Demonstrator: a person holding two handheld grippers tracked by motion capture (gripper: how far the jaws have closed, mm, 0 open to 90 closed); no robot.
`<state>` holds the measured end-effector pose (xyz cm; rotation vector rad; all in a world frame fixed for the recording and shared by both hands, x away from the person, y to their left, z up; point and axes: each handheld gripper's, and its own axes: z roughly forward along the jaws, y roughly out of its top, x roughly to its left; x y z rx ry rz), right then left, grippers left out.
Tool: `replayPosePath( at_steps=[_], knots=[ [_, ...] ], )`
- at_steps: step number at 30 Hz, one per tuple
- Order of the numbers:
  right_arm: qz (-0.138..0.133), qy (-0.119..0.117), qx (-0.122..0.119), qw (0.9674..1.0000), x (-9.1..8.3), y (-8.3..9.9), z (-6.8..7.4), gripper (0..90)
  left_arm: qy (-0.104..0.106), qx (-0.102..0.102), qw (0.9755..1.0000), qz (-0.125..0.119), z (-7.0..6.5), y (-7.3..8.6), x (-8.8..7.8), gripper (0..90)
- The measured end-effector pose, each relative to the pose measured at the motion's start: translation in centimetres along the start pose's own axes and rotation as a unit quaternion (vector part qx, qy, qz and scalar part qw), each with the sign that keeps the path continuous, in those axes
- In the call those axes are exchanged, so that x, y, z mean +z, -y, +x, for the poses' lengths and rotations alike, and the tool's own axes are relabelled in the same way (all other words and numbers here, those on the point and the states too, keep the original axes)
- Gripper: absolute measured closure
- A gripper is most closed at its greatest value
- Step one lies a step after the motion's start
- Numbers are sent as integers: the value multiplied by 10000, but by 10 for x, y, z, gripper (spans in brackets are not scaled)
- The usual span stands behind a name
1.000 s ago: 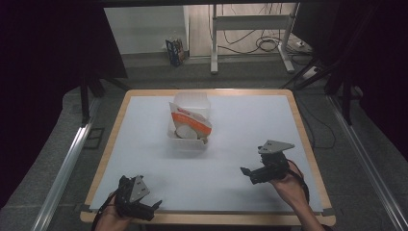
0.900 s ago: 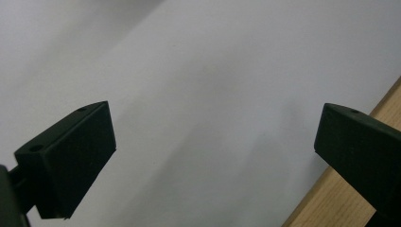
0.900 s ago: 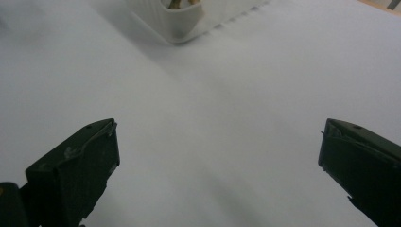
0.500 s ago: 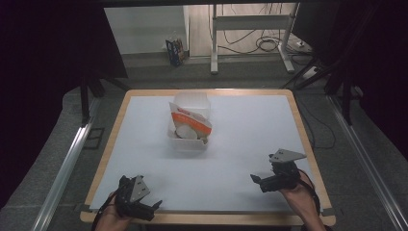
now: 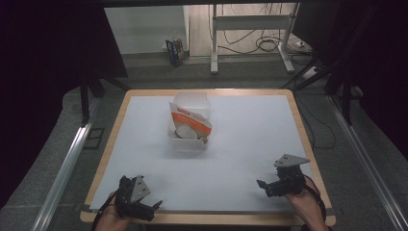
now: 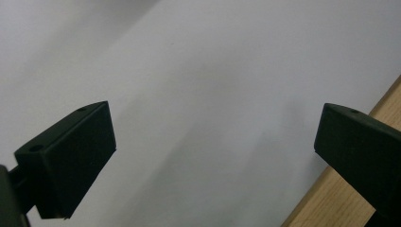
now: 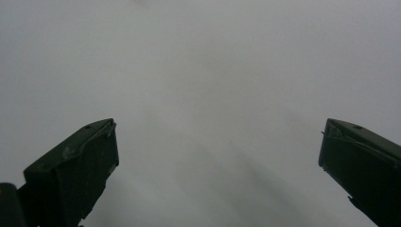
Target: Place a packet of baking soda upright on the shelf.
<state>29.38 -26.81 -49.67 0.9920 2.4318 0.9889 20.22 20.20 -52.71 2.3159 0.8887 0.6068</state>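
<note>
A clear plastic box [image 5: 190, 122] stands at the middle back of the white table top [image 5: 250, 134]. An orange and white packet [image 5: 190, 118] and a pale round item [image 5: 186, 133] stick out of it. My left gripper [image 5: 156, 206] rests at the front left corner, held by a hand, jaws wide apart over bare white surface. In the left gripper view, the gripper [image 6: 215, 142] is open with nothing between its jaws. My right gripper [image 5: 261, 185] sits near the front right, pointing left, also open. The right gripper view shows the gripper [image 7: 220, 142] over plain white surface.
A wooden rim [image 5: 298, 120] frames the table; it shows at the lower right of the left gripper view as a wooden rim [image 6: 345, 208]. Metal rails [image 5: 62, 168] run along both sides. Beyond the far edge are a stand's legs [image 5: 250, 33] and floor cables.
My right gripper has drawn back toward the front right corner of the table. The left gripper has stayed where it was.
</note>
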Motion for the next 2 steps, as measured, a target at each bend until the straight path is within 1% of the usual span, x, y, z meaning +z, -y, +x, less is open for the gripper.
replayPosePath(
  at_steps=[2],
  knots=[
    [3,15,-12,10000,0,0,-1,0,7,-12,10000,5,0,0,0,0]
  ],
)
